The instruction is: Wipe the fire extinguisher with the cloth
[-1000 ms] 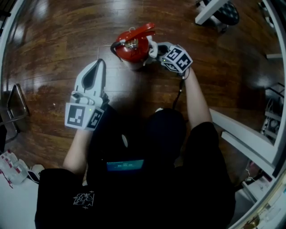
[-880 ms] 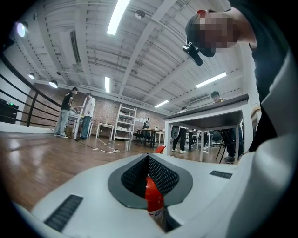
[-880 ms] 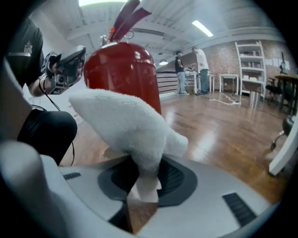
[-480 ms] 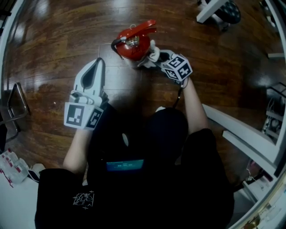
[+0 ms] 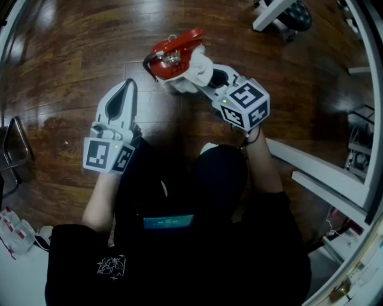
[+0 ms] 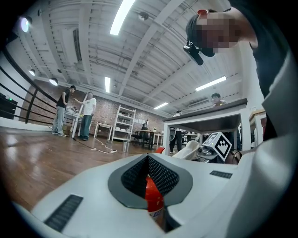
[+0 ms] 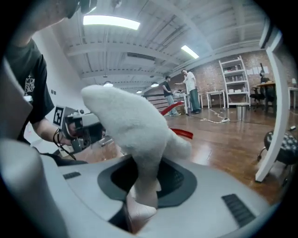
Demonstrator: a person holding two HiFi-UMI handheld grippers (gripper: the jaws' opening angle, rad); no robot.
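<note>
The red fire extinguisher (image 5: 170,57) stands on the wooden floor, seen from above with its handle pointing right. A white cloth (image 5: 196,70) is pressed against its right side, with my right gripper (image 5: 209,76) shut on it. In the right gripper view the cloth (image 7: 135,130) bulges out of the jaws and hides most of the extinguisher; only its red handle (image 7: 182,133) shows. My left gripper (image 5: 127,85) hangs left of the extinguisher, apart from it, shut and holding nothing. In the left gripper view the red cylinder (image 6: 153,200) shows beyond the gripper (image 6: 148,160).
White table legs (image 5: 323,173) run along the right. A chair base (image 5: 293,15) stands at the top right, a metal frame (image 5: 12,143) at the left edge. People (image 6: 74,114) stand far off by shelving.
My right gripper has lifted and swung nearer to me, dragging the cloth up the extinguisher's right side. The extinguisher has shifted slightly left. The left gripper has barely moved.
</note>
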